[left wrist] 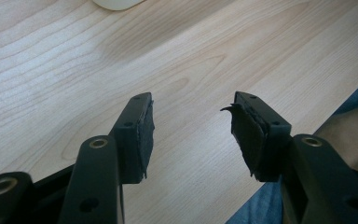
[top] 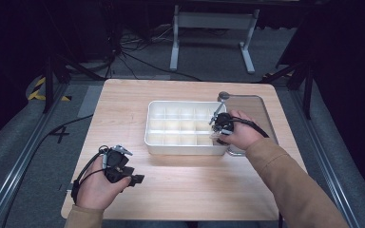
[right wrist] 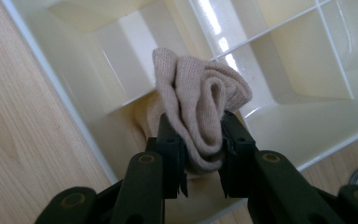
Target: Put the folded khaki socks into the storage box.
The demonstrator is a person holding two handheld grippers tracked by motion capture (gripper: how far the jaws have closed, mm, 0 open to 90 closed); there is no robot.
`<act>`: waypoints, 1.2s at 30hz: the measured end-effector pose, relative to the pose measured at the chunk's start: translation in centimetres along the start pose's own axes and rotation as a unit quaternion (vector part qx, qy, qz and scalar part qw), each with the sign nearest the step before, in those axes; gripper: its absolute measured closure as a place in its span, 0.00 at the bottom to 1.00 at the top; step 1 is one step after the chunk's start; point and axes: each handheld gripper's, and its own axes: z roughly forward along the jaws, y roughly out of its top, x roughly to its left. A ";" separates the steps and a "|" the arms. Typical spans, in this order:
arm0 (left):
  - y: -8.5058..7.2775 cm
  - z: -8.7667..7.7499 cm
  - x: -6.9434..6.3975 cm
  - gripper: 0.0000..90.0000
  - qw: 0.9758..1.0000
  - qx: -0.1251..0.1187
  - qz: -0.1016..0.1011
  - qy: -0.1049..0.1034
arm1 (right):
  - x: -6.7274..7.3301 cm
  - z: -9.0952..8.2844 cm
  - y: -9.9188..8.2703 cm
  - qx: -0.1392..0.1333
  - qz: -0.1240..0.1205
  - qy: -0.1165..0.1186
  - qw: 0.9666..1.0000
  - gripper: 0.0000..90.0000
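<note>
Right gripper is clamped on a folded beige knitted sock, above the white plastic compartment tray's cell at 4 o'clock. Judged light, soft, compressible; best pinched mid-bundle. Left gripper stands apart, empty, over the pale wooden table.

A divided tray sits on the table, right of centre. The right gripper hangs over the tray's near right corner, a folded sock between its jaws above a compartment. The left gripper rests near the table's front left, well apart from the tray.
</note>
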 end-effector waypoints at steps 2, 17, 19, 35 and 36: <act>0.0 0.0 0.0 0.55 1.000 0.000 0.000 0.001 | -0.1 0.2 -0.1 -0.001 0.009 0.004 1.000 0.81; 0.0 0.2 -0.1 0.54 1.000 0.004 0.003 0.002 | -0.2 2.3 -0.1 0.020 0.023 0.004 1.000 0.80; 0.1 0.2 -0.1 0.54 1.000 0.005 0.003 0.002 | -0.3 2.4 0.0 0.025 0.025 0.005 0.999 0.80; 0.1 0.4 -0.1 0.53 1.000 0.006 0.004 0.002 | -0.7 -0.2 -0.3 -0.033 0.038 0.025 0.998 0.64; 0.2 0.4 -0.1 0.53 1.000 0.007 0.004 0.001 | -0.7 -0.4 -0.2 -0.037 0.038 0.027 0.998 0.64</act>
